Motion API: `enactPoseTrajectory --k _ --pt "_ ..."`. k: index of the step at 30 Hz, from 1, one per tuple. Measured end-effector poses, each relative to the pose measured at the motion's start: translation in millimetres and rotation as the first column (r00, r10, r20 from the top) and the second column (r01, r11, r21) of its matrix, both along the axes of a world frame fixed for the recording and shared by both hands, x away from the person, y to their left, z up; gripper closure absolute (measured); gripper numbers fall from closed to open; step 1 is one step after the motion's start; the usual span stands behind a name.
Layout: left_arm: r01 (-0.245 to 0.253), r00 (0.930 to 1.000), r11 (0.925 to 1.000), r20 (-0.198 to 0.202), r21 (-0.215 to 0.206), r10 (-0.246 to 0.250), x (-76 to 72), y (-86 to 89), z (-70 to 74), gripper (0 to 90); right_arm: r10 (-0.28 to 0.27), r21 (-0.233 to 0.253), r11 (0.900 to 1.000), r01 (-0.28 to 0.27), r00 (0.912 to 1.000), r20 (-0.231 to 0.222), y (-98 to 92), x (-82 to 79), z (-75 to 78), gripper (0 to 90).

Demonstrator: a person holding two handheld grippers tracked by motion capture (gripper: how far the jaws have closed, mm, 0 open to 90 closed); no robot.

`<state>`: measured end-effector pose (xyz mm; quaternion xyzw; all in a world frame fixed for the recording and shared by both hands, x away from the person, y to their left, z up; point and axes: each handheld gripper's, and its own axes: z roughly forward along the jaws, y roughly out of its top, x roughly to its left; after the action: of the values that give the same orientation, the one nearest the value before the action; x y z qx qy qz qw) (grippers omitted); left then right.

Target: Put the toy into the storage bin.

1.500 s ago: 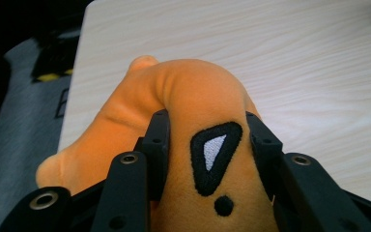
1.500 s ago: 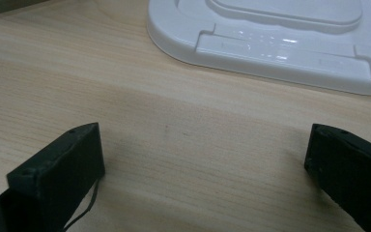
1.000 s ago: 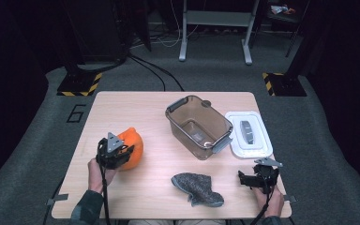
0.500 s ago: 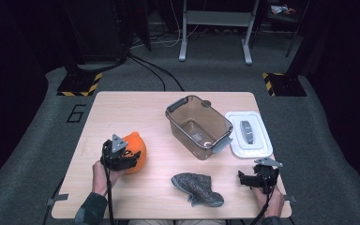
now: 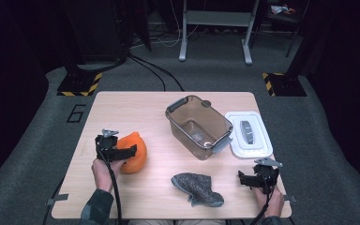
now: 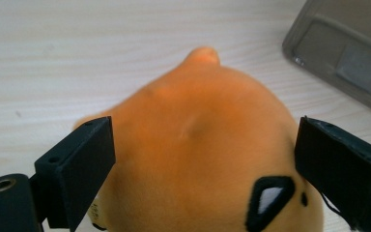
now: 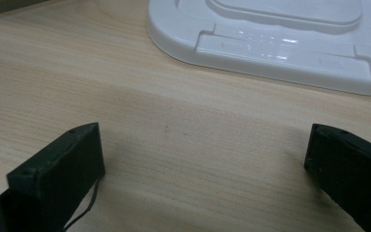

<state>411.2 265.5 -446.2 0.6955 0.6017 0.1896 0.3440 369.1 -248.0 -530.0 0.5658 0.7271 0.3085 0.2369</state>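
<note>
Plush (image 6: 198, 150), orange, soft and rounded, sits on the table's (image 5: 136, 108) left side, well apart from the bin (image 5: 198, 126). Left gripper (image 5: 122, 152) is over it, jaws wide, one on each flank; whether they touch the fabric I cannot tell. Likely light and squashy, so it should give under pressure, not slip. Best hold looks like the fat middle of the body, not the small nub on top. Right gripper (image 5: 255, 180) is low over bare wood near the white lid (image 7: 275, 38), jaws wide, holding nothing. Grey sock (image 5: 198, 187) lies between the hands.
</note>
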Motion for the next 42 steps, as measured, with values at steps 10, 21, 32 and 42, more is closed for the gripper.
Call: enactPoseTrajectory --k 10,21,32,42 --pt "0.020 0.9998 0.9978 0.003 0.063 -0.021 -7.6 -9.8 -16.5 33.3 0.002 -0.001 1.000 -0.002 1.0000 0.002 -0.2 0.1 -0.1 0.0" --pt "0.081 0.9917 0.9937 0.094 0.077 -0.088 -14.1 -6.7 -12.5 62.5 0.007 -0.004 1.000 -0.007 1.0000 0.004 -0.6 0.5 -0.2 0.0" --pt "0.191 0.9727 0.9746 0.112 0.117 -0.204 -6.5 -0.7 3.4 61.2 0.006 -0.004 1.000 -0.006 1.0000 0.004 -0.7 0.5 -0.2 0.0" --pt "0.260 0.9471 0.9579 0.161 0.122 -0.278 6.5 3.4 22.2 61.4 0.006 -0.004 1.000 -0.006 1.0000 0.004 -0.7 0.5 -0.2 0.0"
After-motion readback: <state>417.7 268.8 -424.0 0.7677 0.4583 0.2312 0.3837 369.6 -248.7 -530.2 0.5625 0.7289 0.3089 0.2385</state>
